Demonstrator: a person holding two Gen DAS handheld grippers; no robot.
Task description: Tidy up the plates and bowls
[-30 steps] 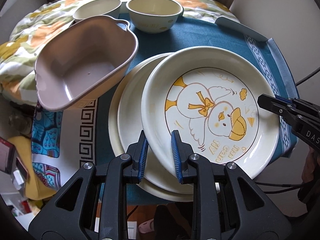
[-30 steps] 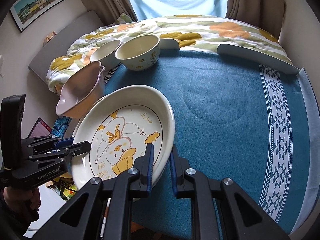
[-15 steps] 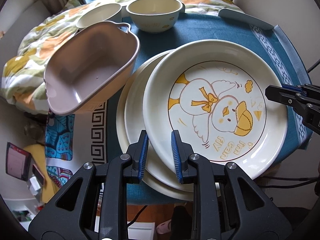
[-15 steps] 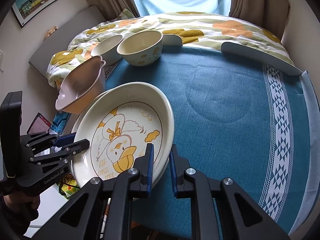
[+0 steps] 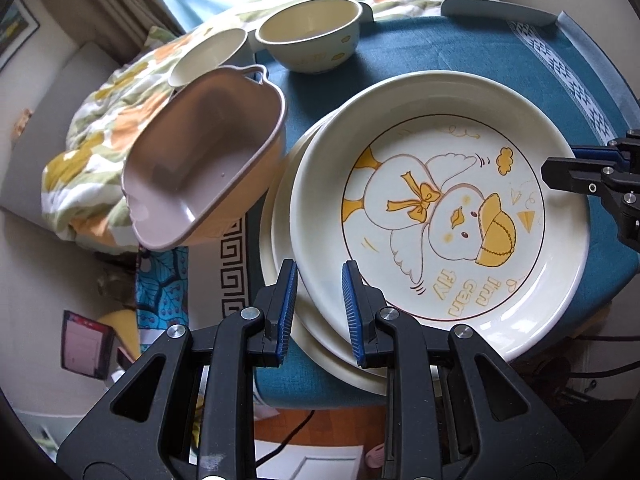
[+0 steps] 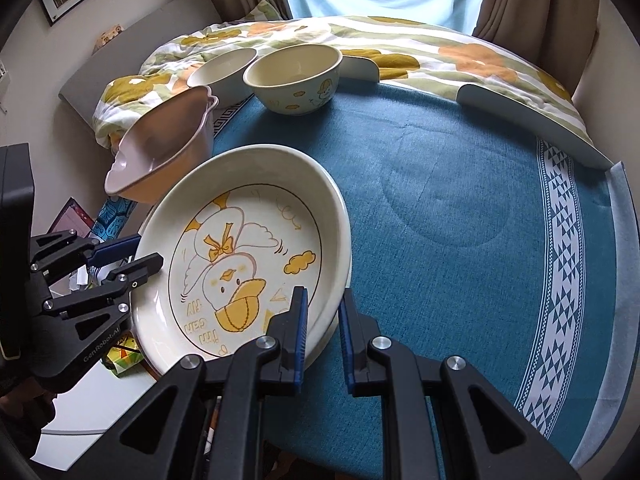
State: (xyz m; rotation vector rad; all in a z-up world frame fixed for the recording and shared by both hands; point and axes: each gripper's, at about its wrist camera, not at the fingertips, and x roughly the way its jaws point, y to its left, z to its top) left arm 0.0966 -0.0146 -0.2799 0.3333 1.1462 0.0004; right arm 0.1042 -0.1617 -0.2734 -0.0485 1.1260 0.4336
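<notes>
A duck-printed plate is shown held at opposite rims above the near left corner of the table, over a plain plate that lies beneath it on the blue cloth. The left hand-held gripper is closed on the plate's near rim, and the right hand-held gripper is clamped on the opposite rim; in each wrist view the rim is seen pinched between the blue pads.

The plate is judged to be glazed ceramic: stiff, moderately heavy, smooth enough to slip, and liable to chip or break if it is knocked against the plate below. A hold at the raised rim, where the lip gives the pads an edge to bite on, is judged the only workable one, and two opposed grips keep the disc from tilting.

A pink handled dish is seen tilted just beside the plates, at the table's edge, and it appears light and plastic. Two cream bowls stand side by side at the far edge, near a flowered quilt; their thick walls are judged best gripped at the rim.
</notes>
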